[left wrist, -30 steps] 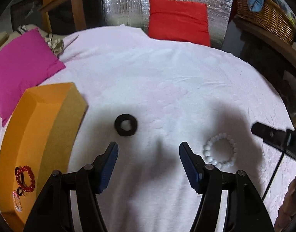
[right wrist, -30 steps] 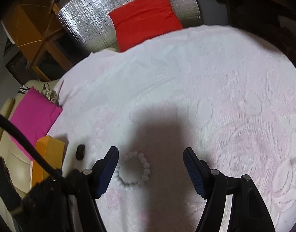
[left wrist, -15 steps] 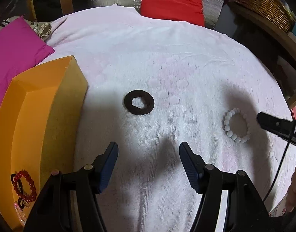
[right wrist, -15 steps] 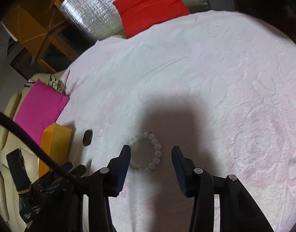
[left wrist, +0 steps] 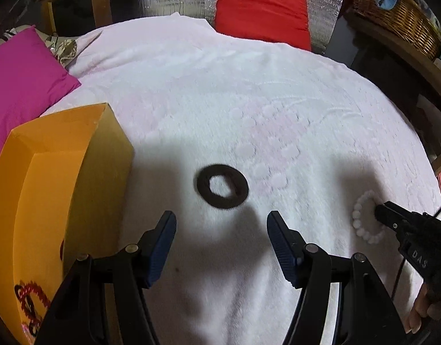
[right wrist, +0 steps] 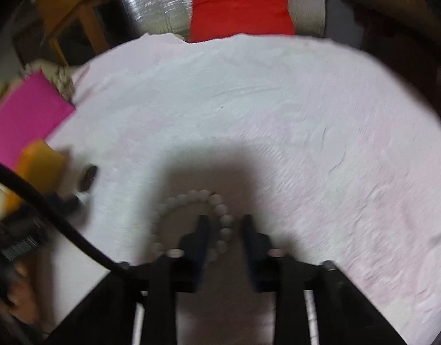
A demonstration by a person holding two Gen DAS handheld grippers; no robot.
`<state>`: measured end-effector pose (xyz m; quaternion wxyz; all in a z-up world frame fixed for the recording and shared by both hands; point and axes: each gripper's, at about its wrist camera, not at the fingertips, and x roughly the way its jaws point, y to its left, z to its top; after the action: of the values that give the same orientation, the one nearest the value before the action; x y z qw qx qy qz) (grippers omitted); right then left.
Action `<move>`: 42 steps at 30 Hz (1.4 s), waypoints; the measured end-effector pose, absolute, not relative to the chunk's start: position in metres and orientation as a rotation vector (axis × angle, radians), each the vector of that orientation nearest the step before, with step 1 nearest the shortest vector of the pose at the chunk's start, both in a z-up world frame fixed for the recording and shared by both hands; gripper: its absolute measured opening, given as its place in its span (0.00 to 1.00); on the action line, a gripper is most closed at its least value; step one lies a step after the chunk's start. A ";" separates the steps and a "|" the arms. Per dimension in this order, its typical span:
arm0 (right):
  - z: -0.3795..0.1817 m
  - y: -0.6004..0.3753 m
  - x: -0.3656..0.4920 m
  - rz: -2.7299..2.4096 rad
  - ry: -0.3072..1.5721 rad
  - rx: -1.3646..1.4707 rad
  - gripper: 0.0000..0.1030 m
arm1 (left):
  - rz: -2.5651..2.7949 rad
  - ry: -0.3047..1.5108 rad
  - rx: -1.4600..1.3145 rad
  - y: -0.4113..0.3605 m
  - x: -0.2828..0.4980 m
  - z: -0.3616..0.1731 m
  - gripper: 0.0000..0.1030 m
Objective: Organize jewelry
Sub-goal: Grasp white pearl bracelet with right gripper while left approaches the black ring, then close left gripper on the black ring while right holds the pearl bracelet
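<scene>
Two bracelets out on the white fleecy blanket [left wrist: 249,100]: a flat dark brown ring bracelet [left wrist: 222,186] just right of the open orange cardboard box [left wrist: 47,172], and a white round-beaded bracelet [right wrist: 191,221] well to the box's right. Inside the box, a red beaded bracelet [left wrist: 30,299]. Left gripper [left wrist: 220,247] wide, empty, just short of the brown ring. Right gripper [right wrist: 223,230] closing astride the white strand's right side, pads not yet seen pressing; a second ago spread wide around the whole loop. Brown ring now larger and nearer the left fingertips than before.
</scene>
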<state>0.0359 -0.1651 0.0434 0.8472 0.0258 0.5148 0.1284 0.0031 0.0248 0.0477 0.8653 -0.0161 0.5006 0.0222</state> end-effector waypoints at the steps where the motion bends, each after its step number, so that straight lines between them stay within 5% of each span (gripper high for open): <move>1: 0.044 -0.162 0.034 0.262 1.066 0.024 0.14 | 0.045 1.043 -0.042 0.027 0.005 0.046 0.65; 4: 0.046 -0.158 0.031 0.249 1.051 -0.027 0.11 | 0.050 1.024 -0.057 0.030 0.011 0.043 0.60; 9: 0.046 -0.164 0.032 0.246 1.069 -0.013 0.10 | 0.049 1.026 -0.051 0.029 0.021 0.036 0.36; 15: 0.046 -0.175 0.034 0.243 1.091 0.042 0.10 | 0.022 1.014 -0.028 0.021 0.023 0.035 0.18; 27: 0.076 -0.200 0.024 0.299 0.984 0.173 0.10 | -0.021 0.924 -0.053 0.015 0.011 0.060 0.04; 42: 0.085 -0.222 0.020 0.284 0.971 0.260 0.10 | -0.106 0.897 -0.006 0.000 0.002 0.070 0.04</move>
<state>0.0200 -0.2218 0.0846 0.8666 0.1244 0.4638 0.1357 0.0021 -0.0004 0.0705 0.8997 -0.0031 0.4334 -0.0514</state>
